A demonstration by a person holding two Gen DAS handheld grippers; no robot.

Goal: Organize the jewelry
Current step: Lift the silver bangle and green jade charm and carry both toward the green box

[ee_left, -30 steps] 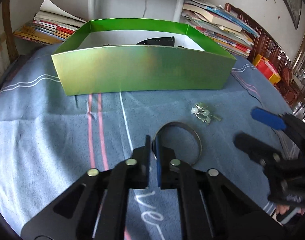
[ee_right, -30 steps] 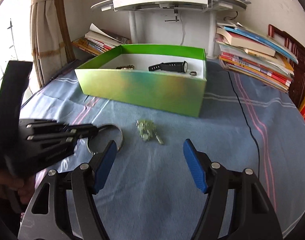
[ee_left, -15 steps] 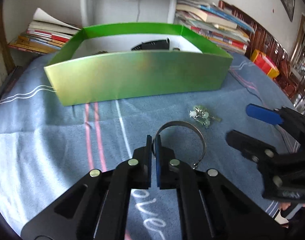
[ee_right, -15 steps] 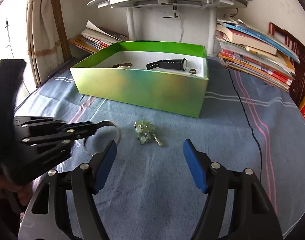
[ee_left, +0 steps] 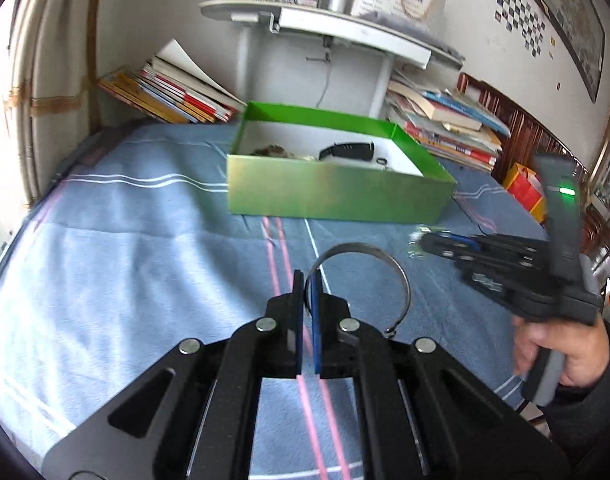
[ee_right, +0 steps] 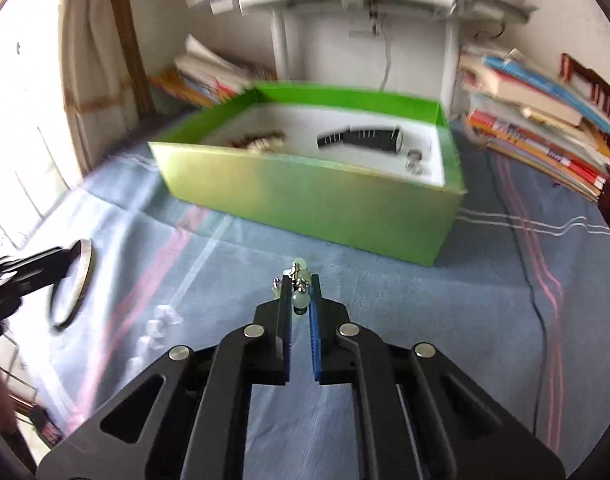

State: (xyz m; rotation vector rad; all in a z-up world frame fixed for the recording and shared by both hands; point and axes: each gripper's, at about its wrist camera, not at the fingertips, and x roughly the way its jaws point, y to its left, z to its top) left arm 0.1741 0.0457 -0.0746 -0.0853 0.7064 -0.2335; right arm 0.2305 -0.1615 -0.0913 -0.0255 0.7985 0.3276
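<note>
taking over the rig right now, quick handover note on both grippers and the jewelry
Left gripper: shut on the metal bangle, held above the blue cloth.
Right gripper: shut on the pale green bead piece.
Green box: already holds the black watch, a beaded bracelet and a small ring.
Left to do: place the bangle and the bead piece in the box.

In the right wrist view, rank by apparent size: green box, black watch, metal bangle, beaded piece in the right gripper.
1. green box
2. black watch and metal bangle: close, and the bangle is nearer and edge-on, so unranked
3. beaded piece, partly hidden between the right gripper fingers
</note>
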